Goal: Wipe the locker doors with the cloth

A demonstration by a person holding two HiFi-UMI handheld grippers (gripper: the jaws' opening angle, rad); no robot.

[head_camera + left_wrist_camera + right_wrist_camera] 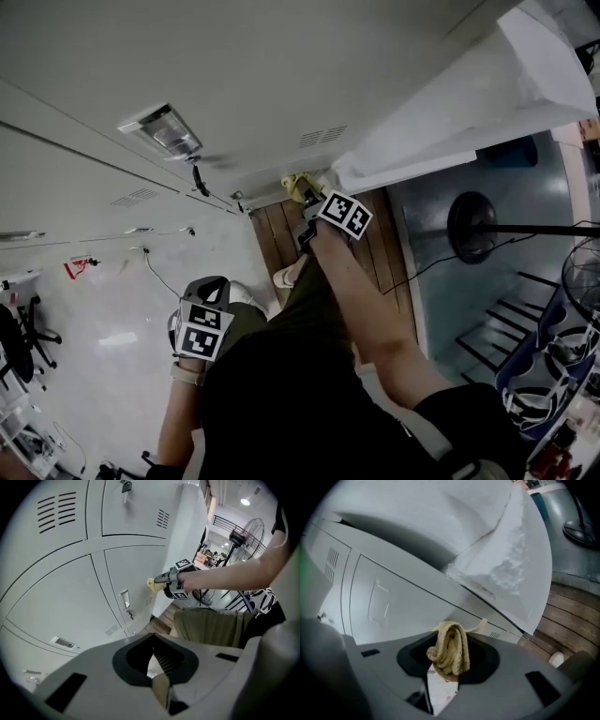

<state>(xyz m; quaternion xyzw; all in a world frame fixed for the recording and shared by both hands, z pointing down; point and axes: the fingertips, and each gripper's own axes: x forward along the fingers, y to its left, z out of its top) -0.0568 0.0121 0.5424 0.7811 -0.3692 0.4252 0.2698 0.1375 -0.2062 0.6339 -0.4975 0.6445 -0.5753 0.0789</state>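
A bank of pale grey lockers (234, 75) fills the view as I look steeply down its face, with a white panel (469, 112), which I judge to be an open door, standing out from it on my right above a strip of wood floor (375, 244). My right arm reaches forward and low, so the right gripper (307, 199) sits at a lower door (136, 573), near the edge where the panel juts out. Its jaws are clamped on the cloth (450, 651), a yellowish wad bunched and folded over itself, with a loose corner poking out. From the left gripper view the cloth (152, 584) looks to be against the door, though I cannot tell whether it truly presses or sits just off the metal. The left gripper (157, 677) hangs back by my hip, jaws together on nothing, well apart from the work. To wipe well, I would hold the clamp firm so the wad does not slide out, lean the cloth squarely onto the door so that it alone meets the metal, and sweep in overlapping strokes. The wad is small, so each pass covers little. I should steer round the latch (125, 603), which could snag the loose corner.
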